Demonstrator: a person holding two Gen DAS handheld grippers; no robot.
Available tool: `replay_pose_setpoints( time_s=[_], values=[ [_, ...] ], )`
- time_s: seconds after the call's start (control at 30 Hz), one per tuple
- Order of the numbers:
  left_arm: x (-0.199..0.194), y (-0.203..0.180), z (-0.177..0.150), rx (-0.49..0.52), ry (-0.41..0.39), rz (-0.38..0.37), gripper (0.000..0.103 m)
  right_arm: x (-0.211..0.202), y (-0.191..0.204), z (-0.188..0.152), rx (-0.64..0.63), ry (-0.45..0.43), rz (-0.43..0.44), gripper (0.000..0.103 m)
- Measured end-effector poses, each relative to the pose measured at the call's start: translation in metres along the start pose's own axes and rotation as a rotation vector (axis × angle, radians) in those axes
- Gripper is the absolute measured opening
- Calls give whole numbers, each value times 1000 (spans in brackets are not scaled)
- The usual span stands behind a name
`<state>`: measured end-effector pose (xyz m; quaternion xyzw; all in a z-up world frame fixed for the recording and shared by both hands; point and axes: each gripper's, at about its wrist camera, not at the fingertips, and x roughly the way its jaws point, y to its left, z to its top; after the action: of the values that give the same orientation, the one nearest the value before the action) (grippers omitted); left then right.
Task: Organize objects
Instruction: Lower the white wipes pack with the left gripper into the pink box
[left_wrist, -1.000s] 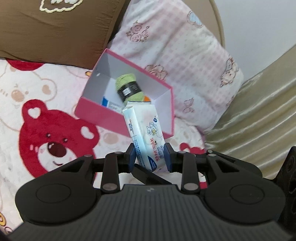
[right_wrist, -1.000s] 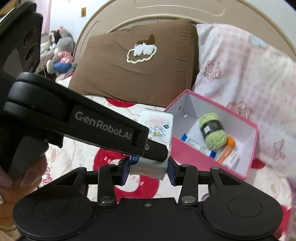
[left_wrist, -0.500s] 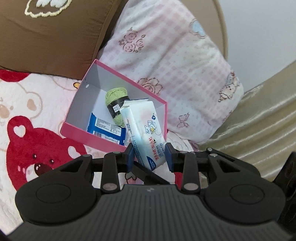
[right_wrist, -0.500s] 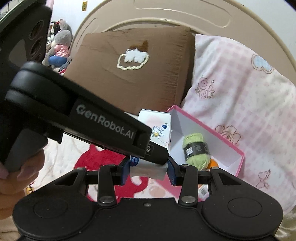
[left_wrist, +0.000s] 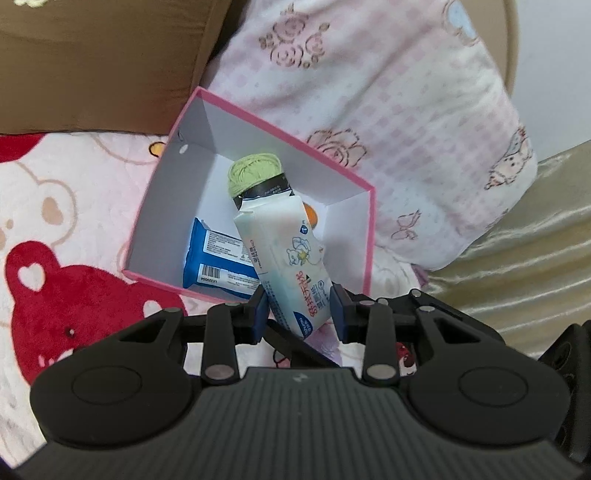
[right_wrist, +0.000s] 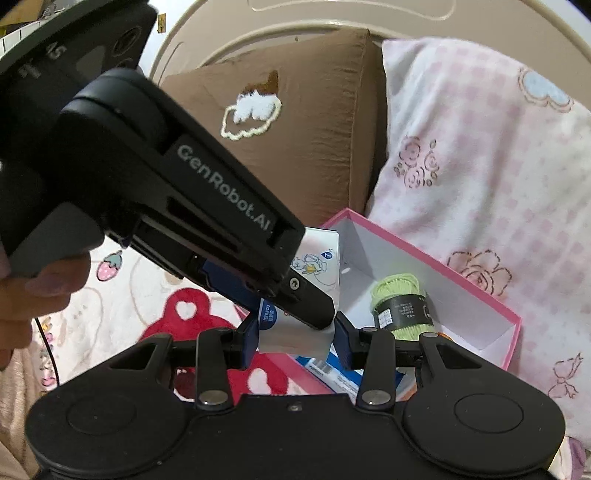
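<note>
Jaws of both grippers clenched on same tissue pack (left_wrist: 291, 266): left gripper (left_wrist: 298, 314) has been easing open slightly w/ pack between its pads, right gripper (right_wrist: 293, 334) grips lower end. Pack tilted, upper end over open pink box (left_wrist: 258, 110) on bed. Inside box: green yarn ball (left_wrist: 255, 175), blue wipes pack (left_wrist: 214, 264), orange item, partly hidden. Brown pillow (right_wrist: 295, 147) & pink pillow (left_wrist: 388, 92) behind.

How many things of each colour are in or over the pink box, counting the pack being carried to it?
White: 1, the tissue pack held over the pink box
Green: 1, the yarn ball
Blue: 1, the wipes pack
Orange: 1, an item mostly hidden behind the tissue pack
Total: 4
</note>
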<state>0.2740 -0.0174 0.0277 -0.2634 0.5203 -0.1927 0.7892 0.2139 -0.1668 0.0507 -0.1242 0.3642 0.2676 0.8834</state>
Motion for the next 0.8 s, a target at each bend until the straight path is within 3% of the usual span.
replay_pose_setpoints(
  time_s=[0.17, 0.37, 0.5, 0.8],
  values=[
    [35, 1, 13, 1, 1, 33, 33, 24, -29, -11, 52, 3, 38, 46],
    [72, 15, 25, -20, 56, 41, 33, 58, -65, -24, 176, 16, 127, 46],
    [97, 20, 29, -24, 110, 58, 33, 74, -71, -33, 181, 67, 129, 46],
    [124, 37, 35, -29, 112, 89, 33, 113, -91, -36, 191, 167, 128, 46]
  ],
)
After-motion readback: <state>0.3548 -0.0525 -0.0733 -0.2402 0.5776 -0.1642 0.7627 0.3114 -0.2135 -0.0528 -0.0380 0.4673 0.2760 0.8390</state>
